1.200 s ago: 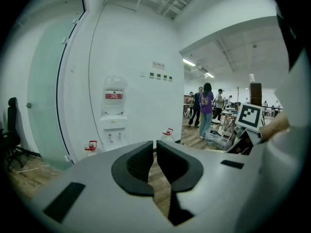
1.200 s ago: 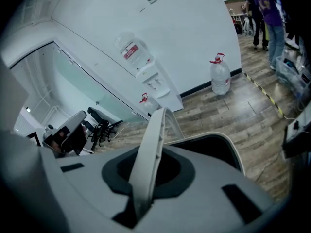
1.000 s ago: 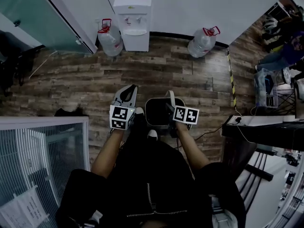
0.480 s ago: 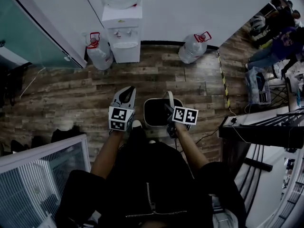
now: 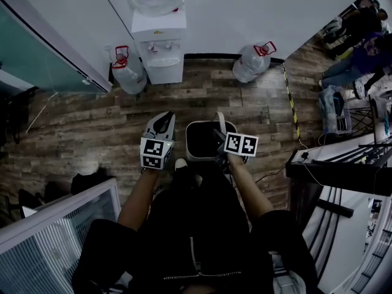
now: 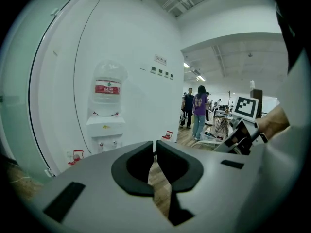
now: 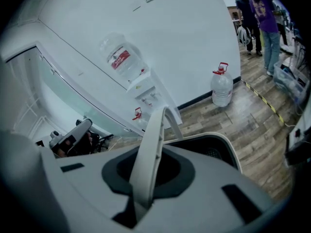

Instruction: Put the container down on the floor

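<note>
- From the head view, the container point(image 5: 202, 141) is a pale, rounded-square bin with a dark inside. It hangs just in front of the person's legs, over the floor point(image 5: 92, 121). No view shows whether its base touches the planks.
- The right gripper point(image 5: 222, 141) sits at the bin's right rim. Only its own view shows the grip: the jaws pinch the thin, smooth, arched handle point(image 7: 148, 149), which stands upright between the dark pads.
- The left gripper point(image 5: 160, 127) hovers just beside the bin on its left, apart from it. Its own view shows the jaw tips pressed together with nothing between them.
- The floor is dark, streaky wood-grain plank. A yellow-and-black striped tape point(image 5: 294, 103) runs along it on the right, and only the head view shows its full run.
- A boxy white water dispenser point(image 5: 160, 48) stands against the plain white wall, topped by a clear bottle with a red label.
- Two clear jugs with red handles stand on the floor. One jug point(image 5: 127, 72) is just beside the dispenser, the other jug point(image 5: 252, 62) well apart to its right.
- The left gripper view shows people point(image 6: 198, 113) standing upright far down the room.
</note>
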`<action>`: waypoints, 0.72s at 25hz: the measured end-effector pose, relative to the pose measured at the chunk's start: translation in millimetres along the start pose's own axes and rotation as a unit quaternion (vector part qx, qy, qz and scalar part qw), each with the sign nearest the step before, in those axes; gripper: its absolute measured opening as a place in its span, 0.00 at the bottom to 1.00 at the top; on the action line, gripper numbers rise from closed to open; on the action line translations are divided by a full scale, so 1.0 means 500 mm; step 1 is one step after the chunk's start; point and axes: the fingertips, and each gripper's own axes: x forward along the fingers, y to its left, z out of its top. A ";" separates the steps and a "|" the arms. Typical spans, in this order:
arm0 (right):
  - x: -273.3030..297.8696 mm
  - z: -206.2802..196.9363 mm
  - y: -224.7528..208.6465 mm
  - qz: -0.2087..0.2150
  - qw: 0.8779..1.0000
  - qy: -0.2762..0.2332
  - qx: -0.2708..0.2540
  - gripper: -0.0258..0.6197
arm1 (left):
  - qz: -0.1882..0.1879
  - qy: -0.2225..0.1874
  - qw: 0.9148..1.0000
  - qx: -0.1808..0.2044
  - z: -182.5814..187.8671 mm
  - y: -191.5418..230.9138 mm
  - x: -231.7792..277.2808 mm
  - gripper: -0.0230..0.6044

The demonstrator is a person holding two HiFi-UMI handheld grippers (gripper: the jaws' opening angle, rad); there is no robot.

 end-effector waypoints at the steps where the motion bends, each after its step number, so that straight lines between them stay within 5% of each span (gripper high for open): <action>1: 0.007 0.011 -0.001 0.002 1.000 0.000 0.001 0.09 | 0.000 0.001 1.000 -0.001 0.003 0.003 0.010 0.09; 18: 0.150 0.256 -0.109 0.038 0.998 0.048 -0.014 0.09 | 0.053 0.032 0.998 -0.011 0.065 0.071 0.285 0.09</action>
